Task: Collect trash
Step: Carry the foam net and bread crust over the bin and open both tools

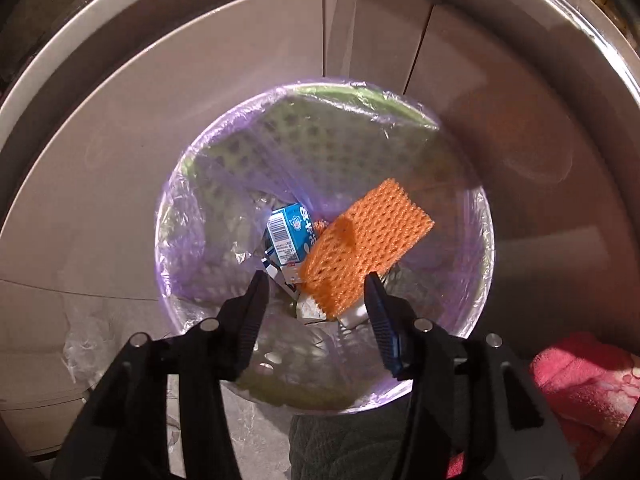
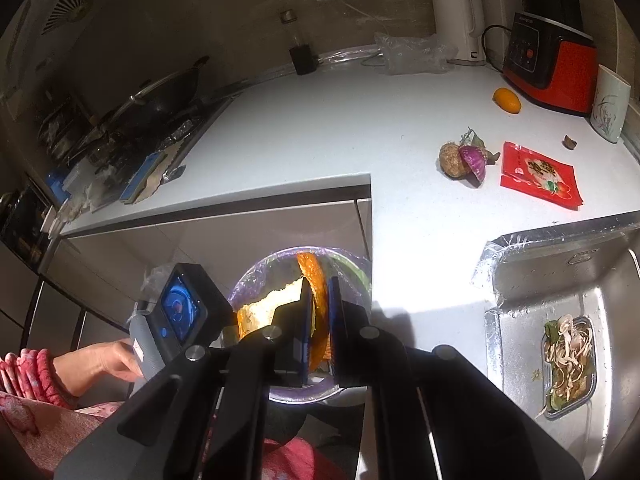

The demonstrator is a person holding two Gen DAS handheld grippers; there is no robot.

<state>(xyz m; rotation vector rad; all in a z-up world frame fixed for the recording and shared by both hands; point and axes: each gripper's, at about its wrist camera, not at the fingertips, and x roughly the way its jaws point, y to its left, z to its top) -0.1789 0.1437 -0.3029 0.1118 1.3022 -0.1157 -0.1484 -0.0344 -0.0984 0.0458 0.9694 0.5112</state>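
Observation:
A green bin lined with a clear plastic bag stands on the floor below my left gripper, which is open and empty above it. Inside lie an orange foam net, a blue carton and other scraps. In the right wrist view the same bin sits below the counter edge. My right gripper is shut on an orange peel and holds it over the bin. On the counter lie a red packet, a purple onion piece, a brown root and an orange fruit.
Beige cabinet doors stand behind the bin. The white counter carries a kettle, a red blender base, a cup and a plastic bag. A sink at right holds a tray of food scraps. A wok sits on the stove.

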